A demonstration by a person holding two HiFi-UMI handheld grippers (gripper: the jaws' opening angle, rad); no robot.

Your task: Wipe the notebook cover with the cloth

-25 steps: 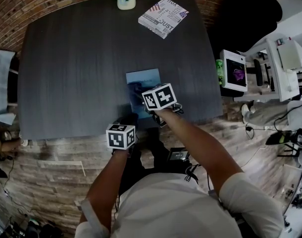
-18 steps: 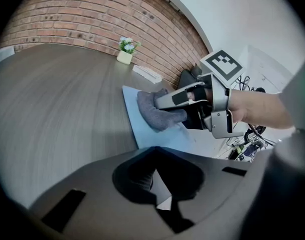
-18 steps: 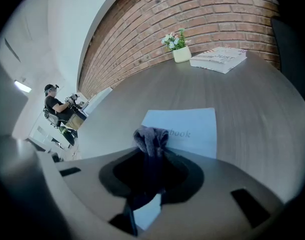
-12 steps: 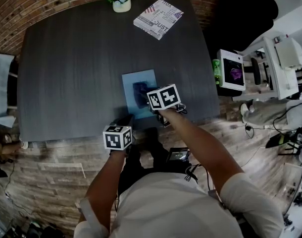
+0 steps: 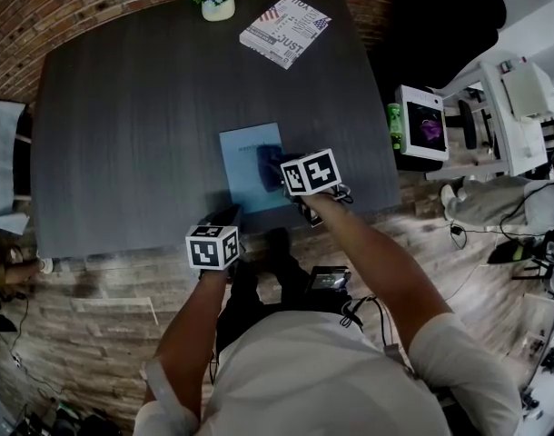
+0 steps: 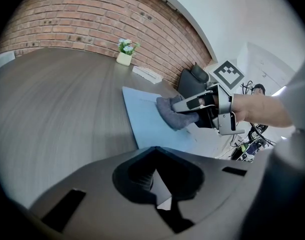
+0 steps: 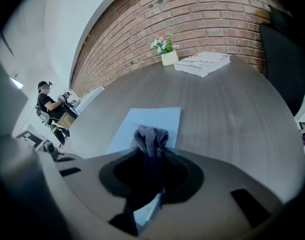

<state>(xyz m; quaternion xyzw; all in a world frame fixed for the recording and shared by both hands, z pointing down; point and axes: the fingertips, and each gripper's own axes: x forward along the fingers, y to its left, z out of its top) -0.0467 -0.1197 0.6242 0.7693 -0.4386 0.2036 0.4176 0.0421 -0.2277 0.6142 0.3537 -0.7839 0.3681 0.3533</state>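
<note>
Shifted since the earlier head view: cloth (image 5: pixel 269 158) and right gripper (image 5: pixel 281 165), carried from the left-centre of the notebook (image 5: pixel 243 173) towards its right half. Item, right gripper: jaws clenched on the bunched grey cloth, a tuft of which is seen projecting ahead of the tips and resting on the pale blue notebook. Item, notebook: laid flat on the dark table (image 5: pixel 132 134), directly ahead of and beneath the right gripper's jaws, with most of its cover lying ahead of them and to their left. Item, left gripper (image 6: pixel 152 151): jaws drawn together with nothing seen clamped, tips set at the near edge of the notebook; whether that edge is pressed down cannot be told. Step in hand is judged to be the wiping stroke, partly done. For good work, the cloth should be kept flat on the cover under light, even downward pressure. Strokes should be overlapped so that the far strip and left margin, ahead and left of the right gripper, are also covered. Each stroke is best stopped at the cover's edge, so that the cloth is not dragged onto the table. Sliding on the smooth top is judged likely, so the notebook should be steadied at its near edge by the left gripper. The clench on the cloth should not be eased mid-stroke.
</note>
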